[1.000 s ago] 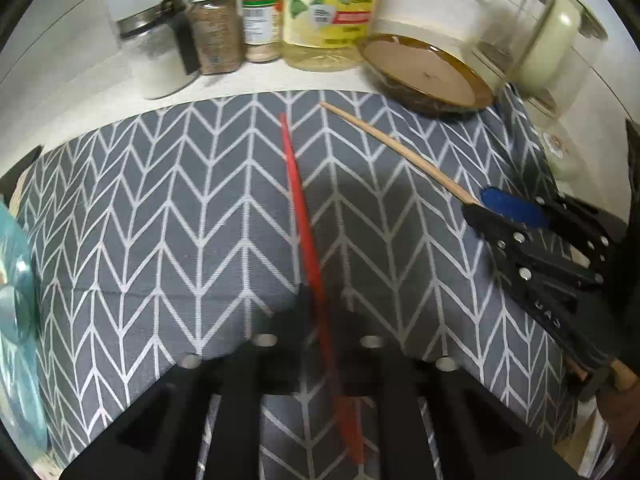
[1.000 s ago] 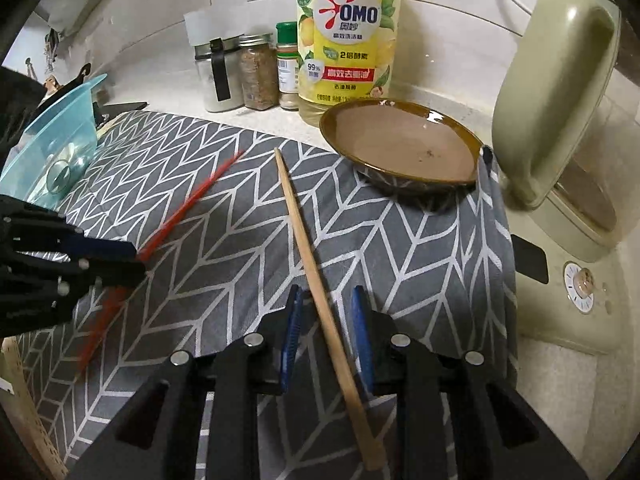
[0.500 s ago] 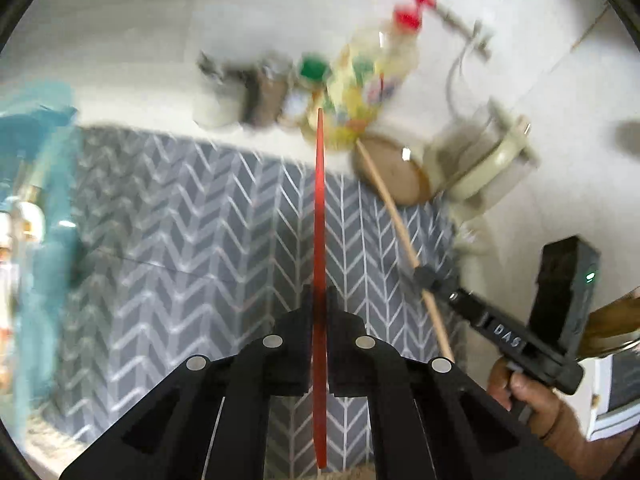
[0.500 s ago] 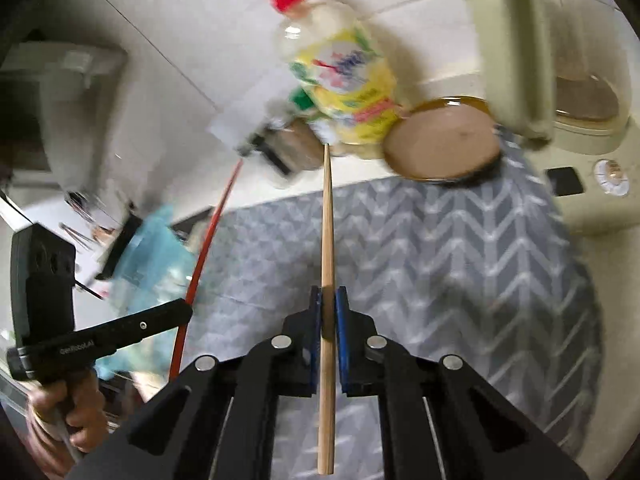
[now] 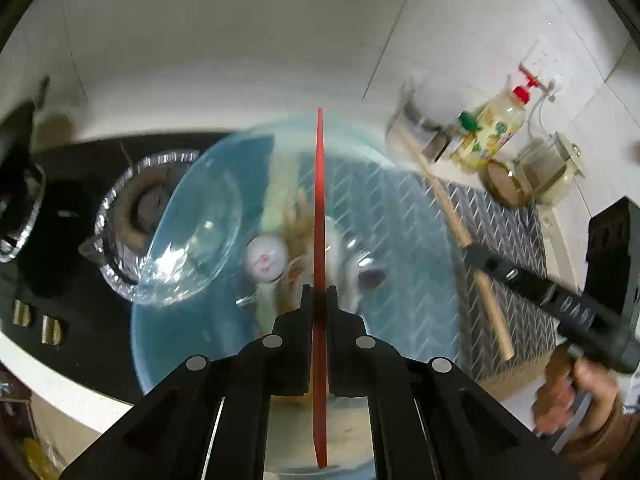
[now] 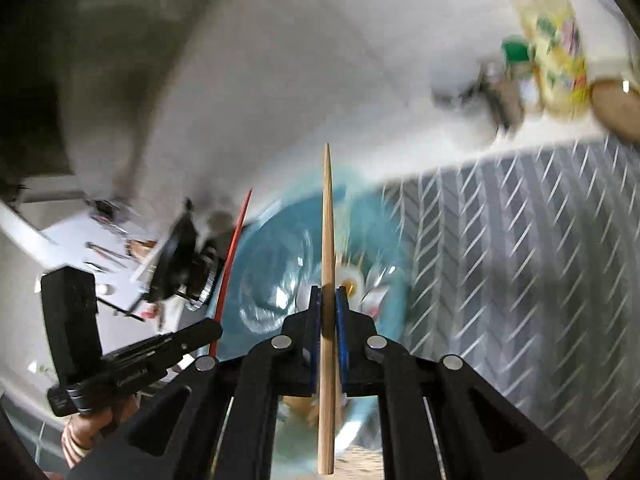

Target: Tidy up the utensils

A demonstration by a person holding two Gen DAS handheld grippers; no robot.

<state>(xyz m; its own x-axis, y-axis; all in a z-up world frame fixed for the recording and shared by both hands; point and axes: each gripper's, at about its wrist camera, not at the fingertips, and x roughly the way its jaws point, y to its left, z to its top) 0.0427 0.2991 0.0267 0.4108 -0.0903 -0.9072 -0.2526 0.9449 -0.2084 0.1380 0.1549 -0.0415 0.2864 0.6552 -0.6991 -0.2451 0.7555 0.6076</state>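
Chopsticks, red [image 5: 319, 216] pinched in the left hand-held gripper [image 5: 319, 300] and wooden [image 6: 327, 264] in the right hand-held gripper [image 6: 328, 300], hang above the blue bowl [image 5: 400, 200]; thin-shaft grips risk pivoting and missing the bowl on release

chopstick [image 5: 319, 200]: red | chopstick [image 6: 327, 240]: pale wood tan | bowl [image 5: 192, 216]: translucent light blue | cloth [image 6: 520, 260]: grey, white chevron pattern | bottle [image 5: 494, 134]: yellowish, red cap | dish [image 5: 502, 184]: brown, blurred, possibly glazed | gripper pads [image 6: 316, 320]: blue
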